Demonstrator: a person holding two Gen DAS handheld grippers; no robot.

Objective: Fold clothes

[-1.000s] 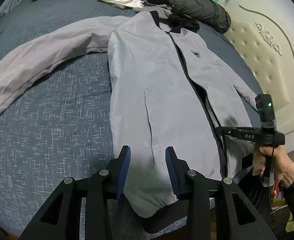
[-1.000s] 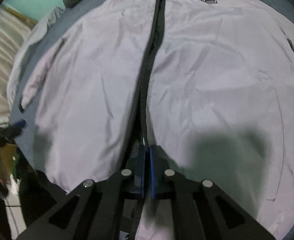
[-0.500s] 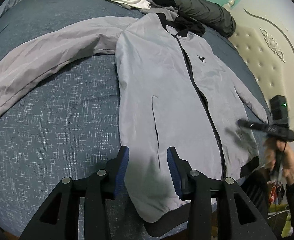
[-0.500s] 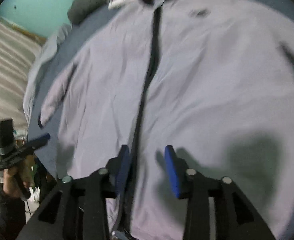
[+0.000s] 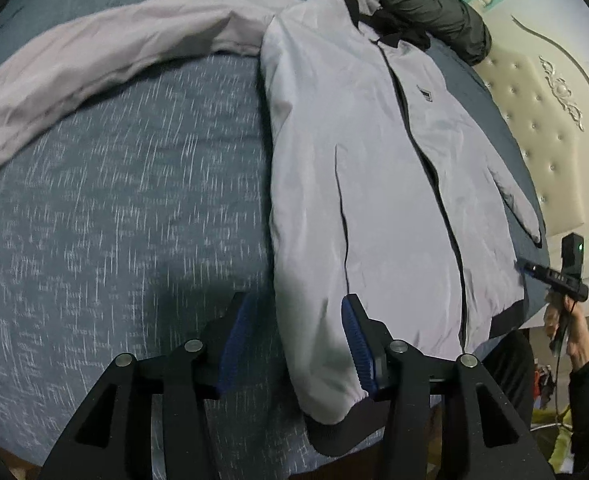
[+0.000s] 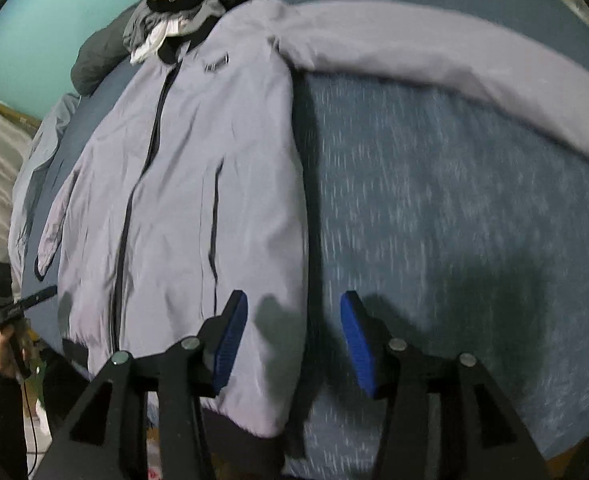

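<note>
A light grey zip-up jacket lies flat, front up, on the blue bedcover, with its black hem nearest me. One sleeve stretches far out to the side. My left gripper is open and straddles the jacket's side edge just above the hem. In the right wrist view the jacket fills the left half, its sleeve reaching right. My right gripper is open, with the jacket's side edge between its fingers. Neither holds cloth.
A pile of dark, grey and white clothes lies beyond the collar. A cream tufted headboard stands at the right. A hand holds the other gripper off the bed's edge, as does a hand in the right wrist view.
My right gripper was shut at the zipper's lower end; it opened and moved right to the jacket's side edge. My left gripper opened wider and shifted toward the jacket's side edge.
</note>
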